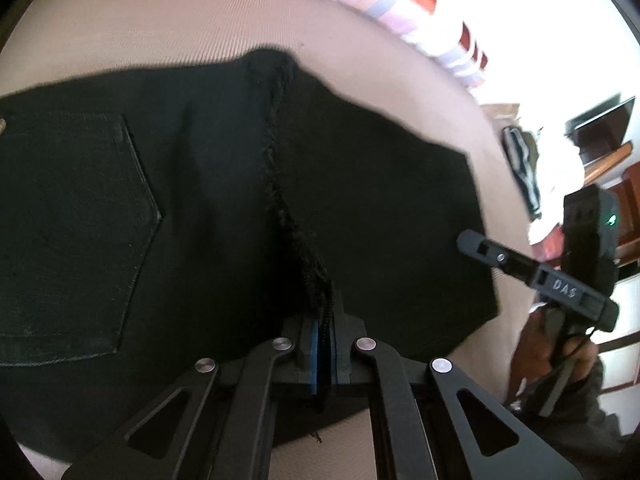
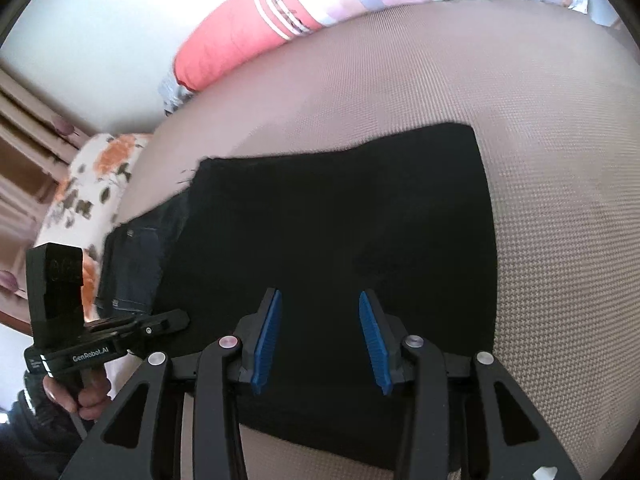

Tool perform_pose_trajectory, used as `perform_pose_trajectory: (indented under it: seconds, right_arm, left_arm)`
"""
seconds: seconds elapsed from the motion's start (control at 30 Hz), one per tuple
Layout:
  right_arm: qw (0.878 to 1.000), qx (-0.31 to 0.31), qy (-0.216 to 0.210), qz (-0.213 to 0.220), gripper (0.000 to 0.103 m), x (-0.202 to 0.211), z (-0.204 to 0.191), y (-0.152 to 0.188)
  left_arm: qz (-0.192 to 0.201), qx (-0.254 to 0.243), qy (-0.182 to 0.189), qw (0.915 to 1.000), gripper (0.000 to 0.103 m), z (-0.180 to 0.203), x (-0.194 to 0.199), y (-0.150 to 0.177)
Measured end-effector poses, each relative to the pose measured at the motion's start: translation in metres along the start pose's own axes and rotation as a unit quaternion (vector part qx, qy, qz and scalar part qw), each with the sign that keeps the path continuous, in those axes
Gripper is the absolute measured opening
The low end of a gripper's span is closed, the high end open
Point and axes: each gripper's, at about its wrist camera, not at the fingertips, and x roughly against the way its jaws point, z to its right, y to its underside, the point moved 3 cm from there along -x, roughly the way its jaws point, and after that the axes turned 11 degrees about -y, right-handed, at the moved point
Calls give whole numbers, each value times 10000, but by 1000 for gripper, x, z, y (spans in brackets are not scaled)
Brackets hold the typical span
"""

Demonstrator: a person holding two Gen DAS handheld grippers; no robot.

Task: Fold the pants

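Half done, I judge: pants [image 1: 360, 200] are lying partly folded; left gripper [image 1: 325, 344] is pinching their frayed edge, right gripper [image 2: 320, 340] is hovering agape, empty.

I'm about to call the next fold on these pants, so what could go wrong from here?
1. The left hand-held gripper is shut on only the frayed seam edge of the black pants; a thin bite like that could slip when lifted.
2. The right hand-held gripper is open above the cloth and grips nothing, so a lift now would likely drag one side and skew the fold.
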Motion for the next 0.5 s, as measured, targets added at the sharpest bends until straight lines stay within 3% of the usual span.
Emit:
perform_pose_trajectory:
  seconds: [0.13, 0.17, 0.2, 0.27, 0.33, 0.4, 0.5]
  right_arm:
    - [9999, 90, 93, -16, 38, 0, -1, -3]
    - [9998, 126, 148, 57, 38, 4, -2, -5]
    - [9993, 209, 240, 194, 38, 10, -4, -9]
    - [9957, 509, 624, 459, 38, 22, -9, -18]
    - [9893, 782, 1056, 629, 38, 28, -10, -31]
    - [9858, 881, 1301, 590, 38, 26, -6, -41]
    - [9812, 1008, 1556, 542, 37, 18, -1, -52]
  left_arm:
    - [76, -390, -417, 9983, 12, 12, 6, -5]
    - [137, -493, -624, 9967, 19, 12, 10, -7]
    - [241, -587, -797, 9948, 27, 8, 16, -6]
    - [694, -857, -1064, 9882, 32, 11, 32, -12]
    - [1069, -1024, -1117, 9827, 34, 16, 42, -18]
    - [1307, -1145, -917, 9805, 34, 26, 46, -32]
    - [1421, -1247, -739, 9792, 36, 37, 37, -54]
